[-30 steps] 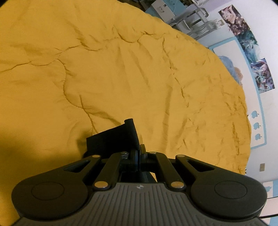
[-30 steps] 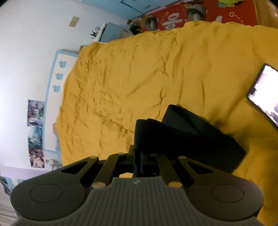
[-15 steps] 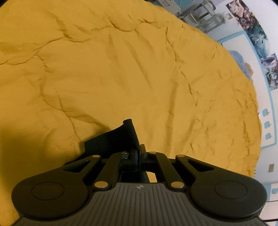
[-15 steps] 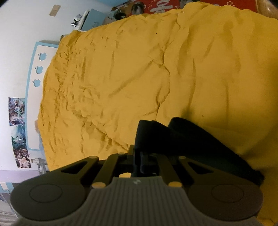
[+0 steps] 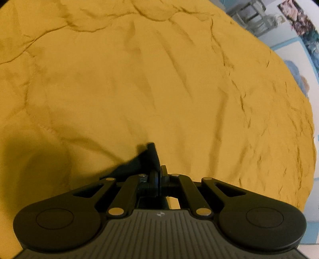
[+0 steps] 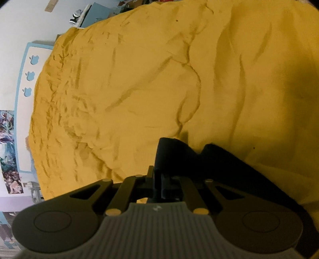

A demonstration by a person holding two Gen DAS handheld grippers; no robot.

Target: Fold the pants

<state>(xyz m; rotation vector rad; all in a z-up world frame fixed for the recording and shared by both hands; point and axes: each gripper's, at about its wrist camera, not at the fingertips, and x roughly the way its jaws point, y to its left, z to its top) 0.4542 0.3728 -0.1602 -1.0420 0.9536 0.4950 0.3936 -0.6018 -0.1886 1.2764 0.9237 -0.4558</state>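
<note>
The black pants show in both wrist views over a yellow bedspread. In the left wrist view, my left gripper is shut on a corner of the pants, which sticks up and trails to the left. In the right wrist view, my right gripper is shut on a folded edge of the pants; the cloth hangs off to the right and down past the gripper body. Most of the pants are hidden behind the grippers.
The wrinkled yellow bedspread fills both views. A white wall with blue-framed panel and posters lies beyond the bed's far edge. Furniture stands past the bed in the left view.
Both grippers have moved forward over the bedspread, carrying the pants. The phone seen at the right edge one second ago has left the right wrist view. The left view is slightly blurred.
</note>
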